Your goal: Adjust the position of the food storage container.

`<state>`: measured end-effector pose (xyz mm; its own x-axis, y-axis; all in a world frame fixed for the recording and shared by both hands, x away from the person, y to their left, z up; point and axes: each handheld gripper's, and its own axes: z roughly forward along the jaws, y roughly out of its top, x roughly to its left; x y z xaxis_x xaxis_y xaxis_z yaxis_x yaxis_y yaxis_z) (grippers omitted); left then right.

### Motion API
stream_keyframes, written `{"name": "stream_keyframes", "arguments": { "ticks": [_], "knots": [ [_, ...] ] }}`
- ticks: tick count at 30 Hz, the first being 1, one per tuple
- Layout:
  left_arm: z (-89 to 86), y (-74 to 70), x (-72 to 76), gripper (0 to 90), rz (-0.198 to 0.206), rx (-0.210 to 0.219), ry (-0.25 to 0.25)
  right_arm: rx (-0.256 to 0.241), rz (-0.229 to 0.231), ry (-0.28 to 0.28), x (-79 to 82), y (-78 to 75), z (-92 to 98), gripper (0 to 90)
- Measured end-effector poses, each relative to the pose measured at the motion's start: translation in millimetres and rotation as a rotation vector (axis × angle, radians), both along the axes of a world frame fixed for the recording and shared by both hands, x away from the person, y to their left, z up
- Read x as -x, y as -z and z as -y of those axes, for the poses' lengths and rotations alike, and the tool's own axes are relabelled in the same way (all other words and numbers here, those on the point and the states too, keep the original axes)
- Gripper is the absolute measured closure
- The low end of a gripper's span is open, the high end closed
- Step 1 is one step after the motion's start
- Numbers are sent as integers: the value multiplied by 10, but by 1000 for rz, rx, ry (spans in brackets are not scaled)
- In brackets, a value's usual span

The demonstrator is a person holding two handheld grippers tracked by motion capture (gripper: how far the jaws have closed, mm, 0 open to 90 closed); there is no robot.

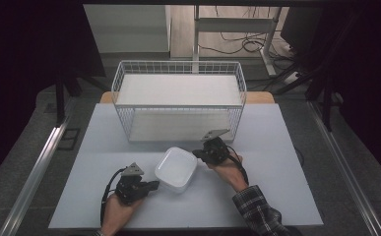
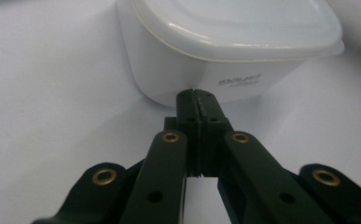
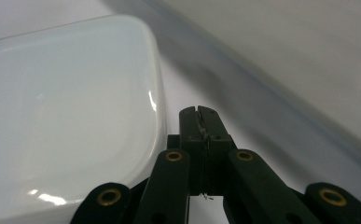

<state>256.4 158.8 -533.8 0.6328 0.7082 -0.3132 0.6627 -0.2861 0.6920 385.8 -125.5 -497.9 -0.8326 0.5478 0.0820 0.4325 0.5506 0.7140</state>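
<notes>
Looks like pre-grasp: lidded white container (image 1: 176, 168) on worktop (image 1: 276, 196) before wire basket (image 1: 178, 98), left gripper (image 1: 151, 186) and right gripper (image 1: 198, 154) flanking it, jaws together, empty; next, open and clamp.

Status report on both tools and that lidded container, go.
Left tool shut, empty, tip at the white lidded container side. Right tool shut, empty, beside its lid edge. Container sits on the table, before the wire basket. Nothing between.
</notes>
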Motion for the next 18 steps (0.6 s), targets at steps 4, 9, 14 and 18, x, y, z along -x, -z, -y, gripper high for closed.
{"name": "stream_keyframes", "arguments": {
  "ticks": [4, 9, 14, 18],
  "knots": [
    [25, 11, -12, 898, -1, -8, -5, -22, -24, -6, 148, 7, 108, 887],
    [69, 7, -82, 898, 6, -19, -13, -24, -52, -11, 347, 48, 224, 881],
    [115, 5, -160, 898, 13, -24, -23, -40, -68, 19, 479, 22, 328, 877],
    [143, -23, -232, 898, 28, -17, -26, -31, -67, 42, 608, 4, 384, 877]
  ]
}}
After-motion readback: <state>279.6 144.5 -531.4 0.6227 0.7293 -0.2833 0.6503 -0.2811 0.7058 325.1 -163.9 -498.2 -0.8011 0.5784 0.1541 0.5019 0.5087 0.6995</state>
